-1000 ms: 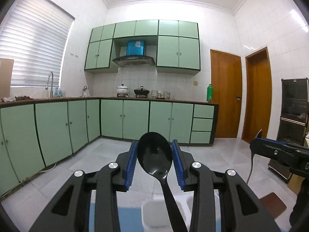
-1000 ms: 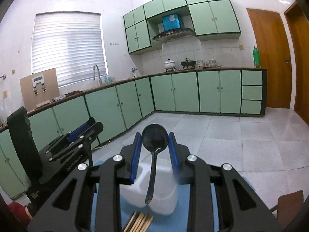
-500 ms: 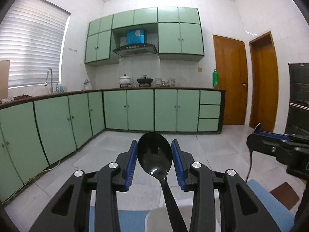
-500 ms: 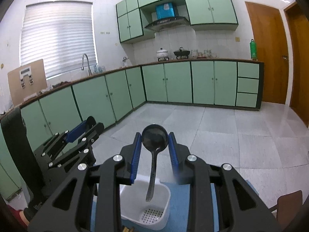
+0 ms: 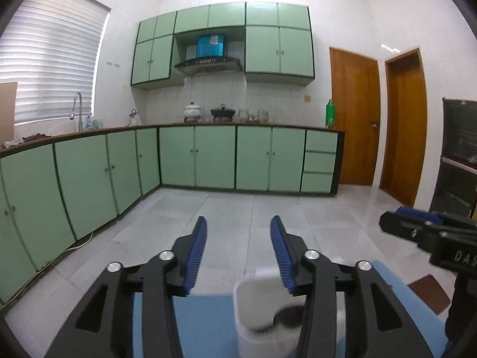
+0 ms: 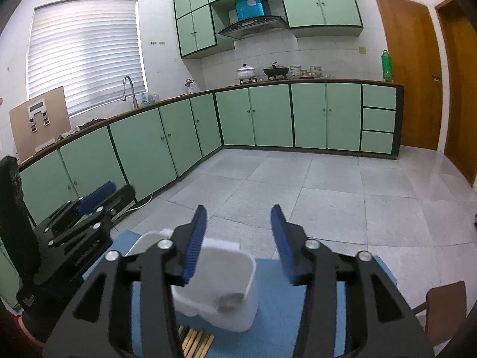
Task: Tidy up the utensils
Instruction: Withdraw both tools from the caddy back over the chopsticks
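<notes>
Both spoons have dropped, seemingly into the white holder [image 6: 220,292]; both tongs [image 5: 238,249] [image 6: 238,238] spread wide.

- Green cabinets [image 5: 214,161] line two walls under a dark counter [image 6: 298,82].
- Upper cabinets [image 5: 277,41] flank a range hood [image 5: 208,64].
- A window blind [image 6: 86,50] glows with daylight above the tap [image 6: 128,85].
- Two wooden doors [image 5: 354,116] stand on the right.
- Pale floor tiles [image 6: 328,185].
</notes>
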